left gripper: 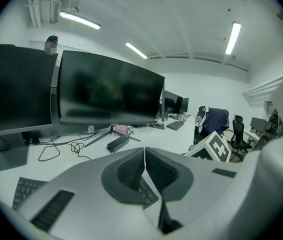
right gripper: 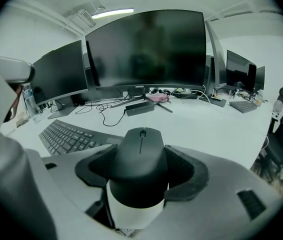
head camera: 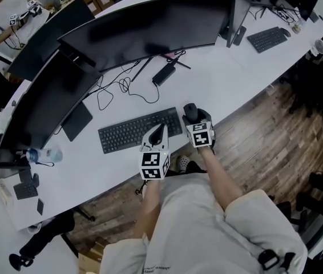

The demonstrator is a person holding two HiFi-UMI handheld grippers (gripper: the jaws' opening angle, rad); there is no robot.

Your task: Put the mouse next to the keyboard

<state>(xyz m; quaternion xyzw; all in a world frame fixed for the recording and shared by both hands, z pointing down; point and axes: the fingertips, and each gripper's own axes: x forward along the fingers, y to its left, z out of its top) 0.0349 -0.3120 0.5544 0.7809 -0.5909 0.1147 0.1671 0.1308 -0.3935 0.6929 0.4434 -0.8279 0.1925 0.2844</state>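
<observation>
Mouse (right gripper: 140, 156) clamped between right gripper (right gripper: 141, 170) fingers, beside keyboard (head camera: 138, 129) right end, left gripper (left gripper: 144, 156) fingers pressed together, empty

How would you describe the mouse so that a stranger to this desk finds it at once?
Start at the wide curved monitor on the white desk; a black keyboard lies in front of it. At the keyboard's right end, the right gripper holds the black mouse between its jaws. It is the only thing gripped: the left gripper is shut and empty.
</observation>
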